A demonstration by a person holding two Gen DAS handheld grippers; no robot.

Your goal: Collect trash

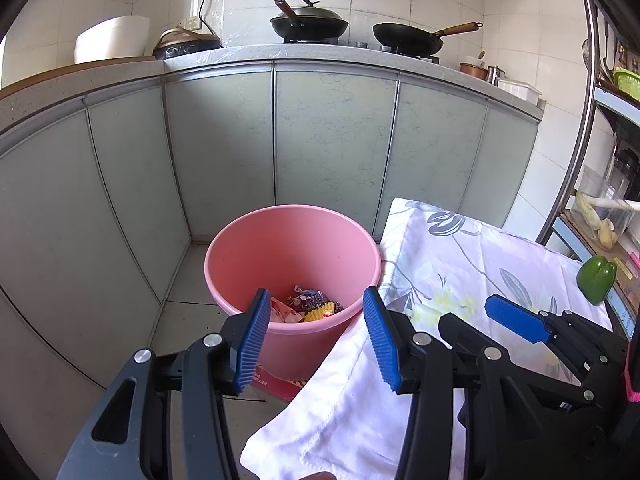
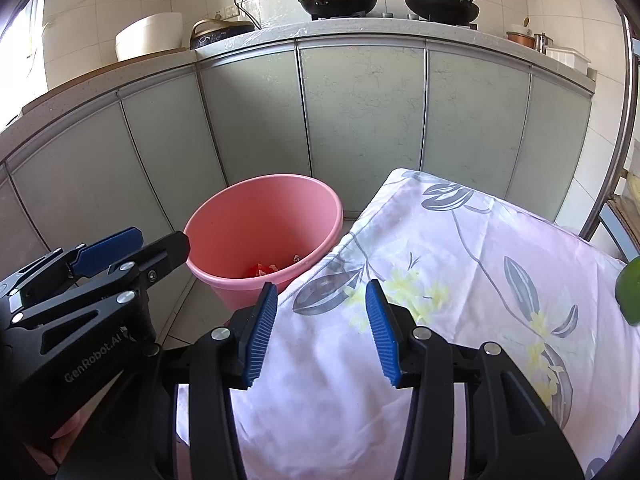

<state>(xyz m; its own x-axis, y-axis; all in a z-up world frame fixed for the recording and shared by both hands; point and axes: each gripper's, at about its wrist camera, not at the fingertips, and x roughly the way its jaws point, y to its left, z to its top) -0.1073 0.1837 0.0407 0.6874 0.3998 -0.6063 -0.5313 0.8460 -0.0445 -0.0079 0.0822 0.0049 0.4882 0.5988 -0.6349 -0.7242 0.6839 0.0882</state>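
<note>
A pink bucket (image 1: 292, 248) stands on the floor by the cabinets, with crumpled wrappers and scraps of trash (image 1: 312, 306) at its bottom. My left gripper (image 1: 316, 338) hovers open above the bucket's near rim, with nothing between its blue pads. In the right wrist view the same pink bucket (image 2: 264, 224) sits left of centre. My right gripper (image 2: 322, 330) is open and empty over the floral cloth (image 2: 460, 280). Each gripper shows in the other's view: the right gripper (image 1: 504, 326) at the right, the left gripper (image 2: 138, 246) at the left.
The floral cloth (image 1: 480, 264) covers a surface right of the bucket. A green pepper (image 1: 596, 280) lies at its far right edge. Grey cabinet doors (image 1: 328, 136) close off the back, under a counter with two woks (image 1: 308, 24). A metal shelf rack (image 1: 612, 184) stands at right.
</note>
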